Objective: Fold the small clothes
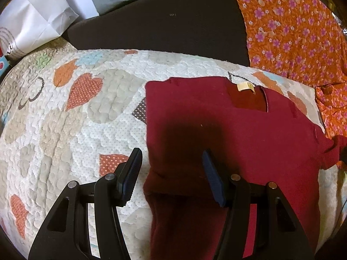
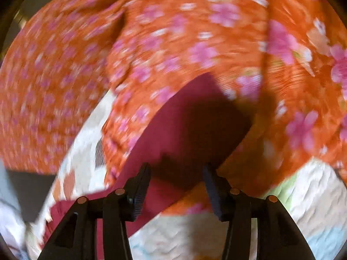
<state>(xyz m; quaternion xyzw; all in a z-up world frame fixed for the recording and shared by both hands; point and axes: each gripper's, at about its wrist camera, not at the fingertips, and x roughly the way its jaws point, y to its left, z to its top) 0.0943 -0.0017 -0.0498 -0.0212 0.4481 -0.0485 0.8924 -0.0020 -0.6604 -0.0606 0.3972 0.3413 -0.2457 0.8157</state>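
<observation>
Your left gripper (image 1: pixel 172 153) hung over the near left part of the dark red shirt (image 1: pixel 216 134), its fingers (image 1: pixel 132 173) spread wide with nothing between them; one finger stood over the quilt (image 1: pixel 76 130) just off the shirt's left edge, the other over the red cloth. The shirt lay flat on the heart-patterned quilt, toward its right side, with its collar and a cream neck label (image 1: pixel 245 86) pointing at the far edge. A sleeve stuck out toward the right edge, reaching the orange floral garment (image 1: pixel 292 32) heaped there. Beyond the quilt's far edge sat a dark cushion (image 1: pixel 162 21), with a white paper bag (image 1: pixel 36 21) off the far left corner.

In your right wrist view, which was heavily blurred, your right gripper (image 2: pixel 176 171) also had its fingers (image 2: pixel 141 186) spread apart, gripping nothing. The red shirt's sleeve (image 2: pixel 184 125) ran between and ahead of them, lying on the quilt (image 2: pixel 303 195) and against the orange floral garment (image 2: pixel 151 43), which filled most of that view. Whether the fingers touched the sleeve, you could not tell.
</observation>
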